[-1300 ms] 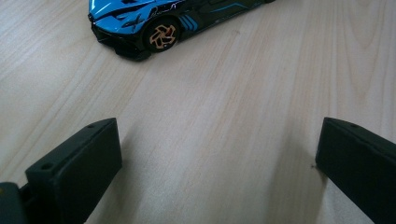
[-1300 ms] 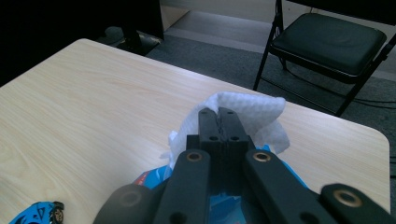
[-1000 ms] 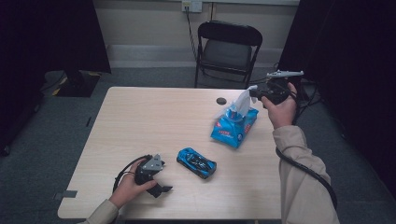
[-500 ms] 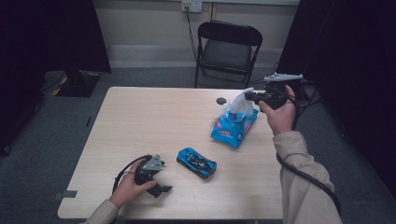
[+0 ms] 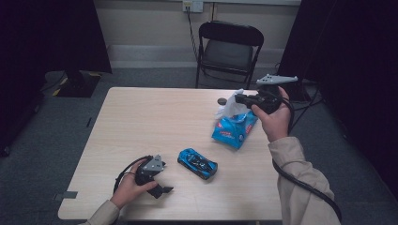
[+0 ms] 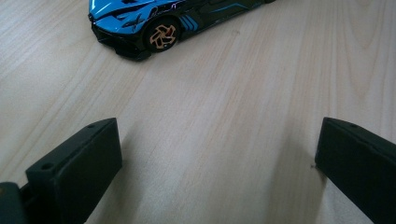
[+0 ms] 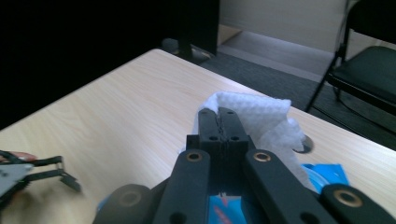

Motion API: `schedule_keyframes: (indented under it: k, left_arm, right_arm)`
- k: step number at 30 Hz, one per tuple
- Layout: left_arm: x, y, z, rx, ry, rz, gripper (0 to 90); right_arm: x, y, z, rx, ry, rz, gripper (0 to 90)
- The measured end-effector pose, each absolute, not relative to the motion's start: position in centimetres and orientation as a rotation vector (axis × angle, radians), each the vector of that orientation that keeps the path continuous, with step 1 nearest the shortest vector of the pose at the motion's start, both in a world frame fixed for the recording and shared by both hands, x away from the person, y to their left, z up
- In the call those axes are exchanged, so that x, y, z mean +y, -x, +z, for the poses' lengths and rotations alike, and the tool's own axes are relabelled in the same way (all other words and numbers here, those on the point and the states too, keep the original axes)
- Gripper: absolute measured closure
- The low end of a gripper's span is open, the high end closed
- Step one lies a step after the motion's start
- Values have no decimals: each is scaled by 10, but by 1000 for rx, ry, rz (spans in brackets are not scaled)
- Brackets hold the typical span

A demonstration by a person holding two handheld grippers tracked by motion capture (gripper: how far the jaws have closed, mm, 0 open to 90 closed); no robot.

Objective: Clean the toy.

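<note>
White crumpled tissue (blue pack beneath) pinched in right gripper; left gripper agape.

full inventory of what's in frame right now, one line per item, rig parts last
table: 1, light wood, centre of the high view
toy car: 1, blue and black, near side of table, apart from both grippers
wipes pack: 1, blue, right part of table
white wipe: 1, sticking up from the pack, pinched by the right gripper
round dark spot: 1, far table edge, behind the pack; too small to identify
folding chair: 1, black, beyond the table
left gripper: 1, black jaws wide apart over bare table, facing the car
right gripper: 1, black jaws closed on the wipe
</note>
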State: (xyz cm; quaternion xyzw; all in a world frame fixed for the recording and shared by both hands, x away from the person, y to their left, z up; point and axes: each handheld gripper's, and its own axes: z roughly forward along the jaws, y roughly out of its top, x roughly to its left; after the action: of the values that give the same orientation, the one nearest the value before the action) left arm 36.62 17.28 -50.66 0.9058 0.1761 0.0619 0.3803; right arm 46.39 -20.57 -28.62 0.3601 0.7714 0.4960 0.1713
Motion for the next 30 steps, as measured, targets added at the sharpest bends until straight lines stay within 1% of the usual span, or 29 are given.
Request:
schedule_keyframes:
  k: [11,13,15,16,17,19,20,25,30]
  left_arm:
    - [172,-366,-505,468,-2320,160,3]
    - [174,-366,-503,471,-2310,165,75]
    - [176,-366,-500,494,-2293,154,208]
    - [178,-366,-499,509,-2290,149,192]
    - [179,-367,-498,520,-2281,149,147]
    - [182,-367,-495,539,-2272,143,174]
    - [182,-367,-495,539,-2272,143,156]
    - [190,-367,-482,597,-2248,150,159]
    - [197,-365,-474,597,-2232,177,159]
  right_arm:
    - [-174,-447,-292,2254,-940,1476,900]
    - [-161,-442,-295,2279,-910,1502,900]
    - [-151,-440,-297,2299,-878,1520,900]
    - [-147,-438,-299,2307,-868,1528,900]
    - [-142,-437,-300,2316,-858,1539,900]
    - [-134,-436,-304,2330,-840,1553,900]
    - [-134,-436,-304,2330,-840,1553,900]
    - [-113,-435,-321,2378,-818,1574,900]
    - [-101,-434,-330,2405,-800,1585,900]
